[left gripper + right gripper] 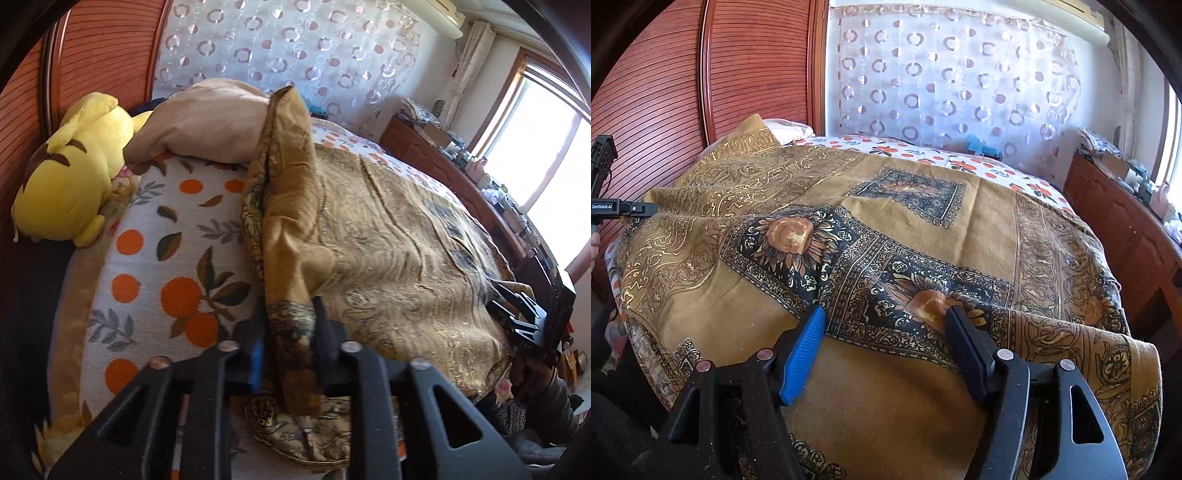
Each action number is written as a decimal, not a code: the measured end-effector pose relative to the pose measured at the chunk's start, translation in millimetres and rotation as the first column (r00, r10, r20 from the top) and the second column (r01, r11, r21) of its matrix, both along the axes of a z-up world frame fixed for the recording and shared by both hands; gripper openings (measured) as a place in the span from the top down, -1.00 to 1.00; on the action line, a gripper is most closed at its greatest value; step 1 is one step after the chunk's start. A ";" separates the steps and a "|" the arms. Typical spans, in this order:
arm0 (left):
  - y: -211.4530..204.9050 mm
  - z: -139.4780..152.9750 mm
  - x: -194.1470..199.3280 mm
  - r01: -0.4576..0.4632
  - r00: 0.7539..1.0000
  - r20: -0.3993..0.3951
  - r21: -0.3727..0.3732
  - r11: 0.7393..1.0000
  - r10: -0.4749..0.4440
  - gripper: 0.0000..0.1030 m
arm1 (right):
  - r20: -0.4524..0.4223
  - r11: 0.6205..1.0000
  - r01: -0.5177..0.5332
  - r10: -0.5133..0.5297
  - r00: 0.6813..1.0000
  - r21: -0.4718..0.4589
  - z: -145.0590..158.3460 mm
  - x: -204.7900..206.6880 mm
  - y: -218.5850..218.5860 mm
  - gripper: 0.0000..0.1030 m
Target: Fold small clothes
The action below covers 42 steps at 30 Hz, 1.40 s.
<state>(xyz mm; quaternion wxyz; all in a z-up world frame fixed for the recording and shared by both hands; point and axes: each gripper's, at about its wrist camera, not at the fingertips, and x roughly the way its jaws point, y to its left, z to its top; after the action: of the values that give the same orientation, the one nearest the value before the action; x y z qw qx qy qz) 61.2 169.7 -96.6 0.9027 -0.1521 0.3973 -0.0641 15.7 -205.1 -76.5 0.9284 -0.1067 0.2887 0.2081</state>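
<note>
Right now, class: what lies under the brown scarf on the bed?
Around the scarf, an orange-print sheet shows, running beneath it. Whatever else lies below is covered.

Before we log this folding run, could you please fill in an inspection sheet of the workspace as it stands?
Surface: bed sheet with orange-fruit print.
Job's things: mustard patterned cloth spread over the bed, one edge gathered into a raised fold.
Clutter: yellow plush toy and beige pillow at the head of the bed.
Grippers: left gripper shut on the cloth's fold; right gripper open, its fingers on the cloth.
Cables: nothing seen.
Surroundings: wooden slatted panel, circle-print curtain, cluttered wooden dresser beneath a bright window.
</note>
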 end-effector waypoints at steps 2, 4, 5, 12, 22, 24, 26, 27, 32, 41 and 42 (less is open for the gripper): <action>-8.2 7.7 -0.2 0.007 1.000 0.018 0.021 1.000 -0.008 0.81 | 0.000 1.000 0.000 0.000 1.000 0.001 0.0 -0.3 0.0 -0.35; -21.5 21.8 -0.2 0.039 0.998 0.055 0.022 0.999 -0.040 0.82 | 0.000 1.000 -0.003 0.003 1.000 0.004 1.0 -1.4 -0.9 -0.36; -28.5 28.9 0.4 0.054 0.996 0.070 0.024 0.998 -0.056 0.82 | -0.003 1.000 -0.006 0.006 1.000 0.005 1.5 -1.2 -1.2 -0.36; -101.9 72.7 19.3 0.219 0.962 0.153 0.056 0.974 -0.225 0.82 | -0.047 0.996 0.012 -0.008 0.999 0.091 17.3 -0.5 -27.5 -0.37; -208.5 90.6 55.7 0.438 0.879 0.160 0.100 0.894 -0.449 0.82 | -0.042 0.986 0.099 -0.094 0.995 0.134 32.4 -17.5 -87.3 -0.37; -225.0 87.6 61.5 0.464 0.868 0.146 0.099 0.880 -0.474 0.82 | -0.051 0.983 0.110 -0.104 0.993 0.144 28.9 -23.5 -94.6 -0.37; -240.1 85.2 67.7 0.485 0.859 0.133 0.094 0.870 -0.494 0.82 | -0.057 0.981 0.117 -0.110 0.992 0.153 27.5 -26.9 -101.7 -0.37; -247.3 84.4 70.9 0.495 0.855 0.127 0.089 0.864 -0.503 0.82 | -0.057 0.980 0.122 -0.115 0.992 0.156 27.3 -28.6 -105.0 -0.37; -287.7 88.6 78.1 0.559 0.817 0.120 0.075 0.826 -0.564 0.82 | -0.035 0.973 0.154 -0.150 0.988 0.170 32.9 -40.0 -121.4 -0.37; -354.5 107.0 75.5 0.656 0.737 0.131 0.101 0.748 -0.663 0.82 | -0.020 0.949 0.225 -0.226 0.974 0.220 35.1 -60.9 -152.9 -0.37; -361.4 109.2 74.1 0.667 0.726 0.131 0.103 0.738 -0.675 0.82 | -0.022 0.947 0.228 -0.229 0.973 0.226 34.5 -63.2 -154.4 -0.37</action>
<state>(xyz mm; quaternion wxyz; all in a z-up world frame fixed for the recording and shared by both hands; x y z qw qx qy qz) 135.3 -191.7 12.6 0.8508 0.0292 0.3531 -0.3881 -47.5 -359.5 -41.9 0.9530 0.0338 0.2714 0.1304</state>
